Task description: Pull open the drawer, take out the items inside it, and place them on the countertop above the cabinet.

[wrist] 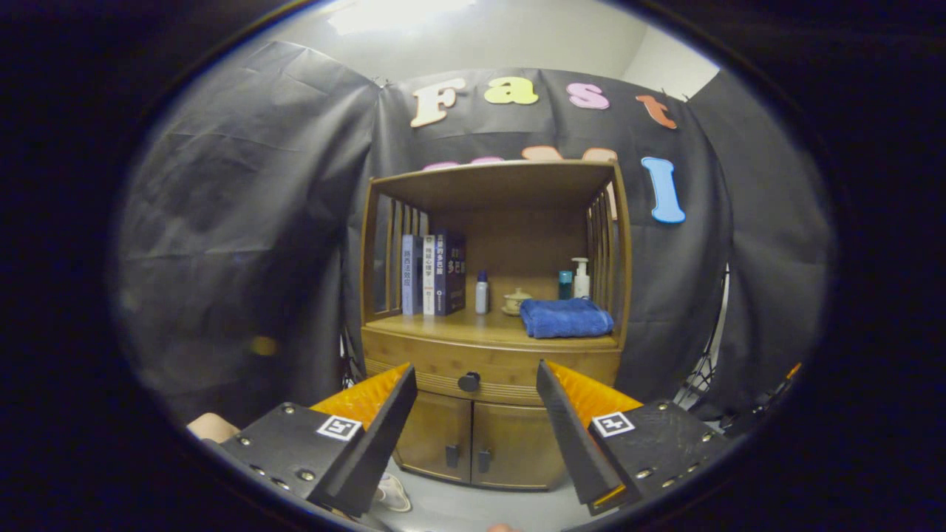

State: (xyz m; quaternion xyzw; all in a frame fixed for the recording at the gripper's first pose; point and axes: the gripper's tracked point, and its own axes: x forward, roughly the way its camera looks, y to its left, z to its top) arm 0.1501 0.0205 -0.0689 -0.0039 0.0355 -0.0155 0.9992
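Approach to the closed drawer; nothing grasped yet.

The gripper [477, 391] hangs well short of the wooden cabinet [491, 325], its fingers spread wide with nothing between them but air. The drawer [443, 362] sits shut under the countertop [473, 327], and its dark round knob [468, 381] shows dead ahead at twelve o'clock, framed in the gap between the fingertips. What lies inside the drawer is hidden. On the countertop: books [432, 273] at ten o'clock from the knob, a small bottle [482, 292] at twelve, a folded blue towel [565, 318] at one, a pump bottle [582, 278] behind it. Two lower doors [480, 443] sit at six. Judged step: reach, first of the task. Next move calls for a straight advance that keeps the knob centred, closing both fingers on it, then a level pull back.
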